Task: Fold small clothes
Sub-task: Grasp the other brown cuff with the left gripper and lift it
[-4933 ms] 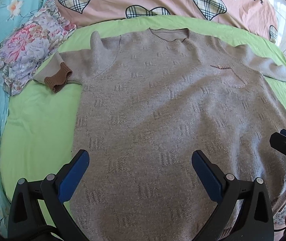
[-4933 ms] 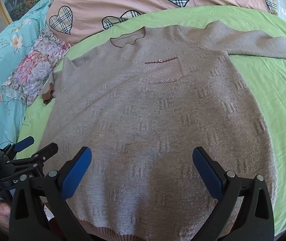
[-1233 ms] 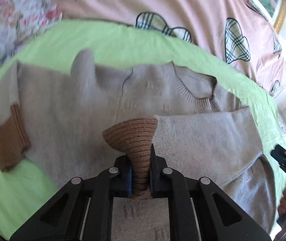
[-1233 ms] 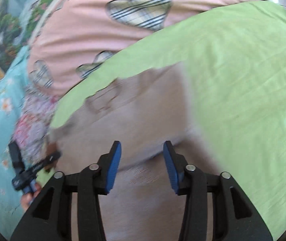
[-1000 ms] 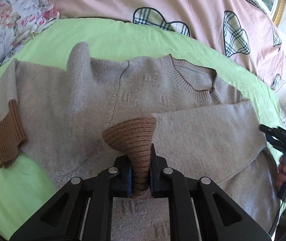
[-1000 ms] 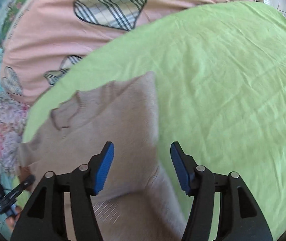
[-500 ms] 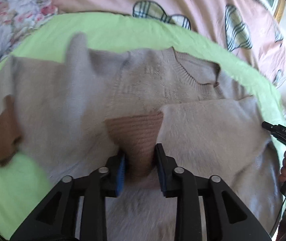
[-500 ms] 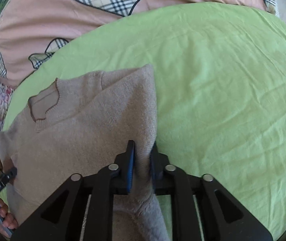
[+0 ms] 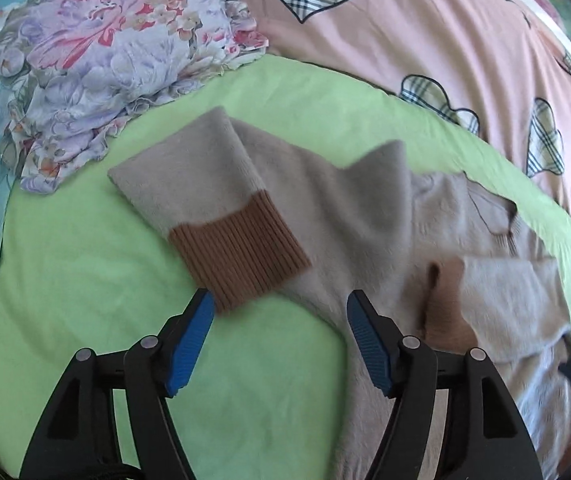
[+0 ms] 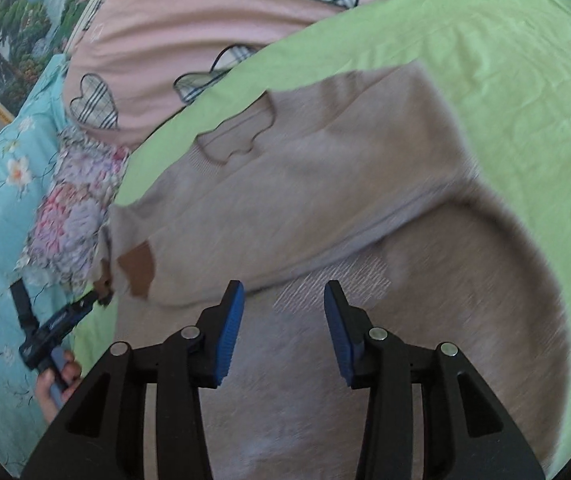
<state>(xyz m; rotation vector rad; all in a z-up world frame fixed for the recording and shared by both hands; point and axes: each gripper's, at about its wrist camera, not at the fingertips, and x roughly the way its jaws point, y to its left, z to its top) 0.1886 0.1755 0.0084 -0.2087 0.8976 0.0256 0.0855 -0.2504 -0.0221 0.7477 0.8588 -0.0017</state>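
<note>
One sweater (image 9: 349, 200), two brown cuffs (image 9: 241, 252)

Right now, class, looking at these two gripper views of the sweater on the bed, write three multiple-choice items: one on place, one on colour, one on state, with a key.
1. The sweater lies on:
A. the green sheet
B. a wooden floor
C. a chair

2. The sleeve cuff is:
A. blue
B. brown
C. white

3. The left gripper is:
A. clamped on the cuff
B. open, gripping nothing
C. holding a pillow

Key:
1 A, green sheet borders the knit on both sides.
2 B, the ribbed band is brown against beige.
3 B, its jaws are opening, and the cuff lies just ahead of the fingertips, unpinched.
</note>
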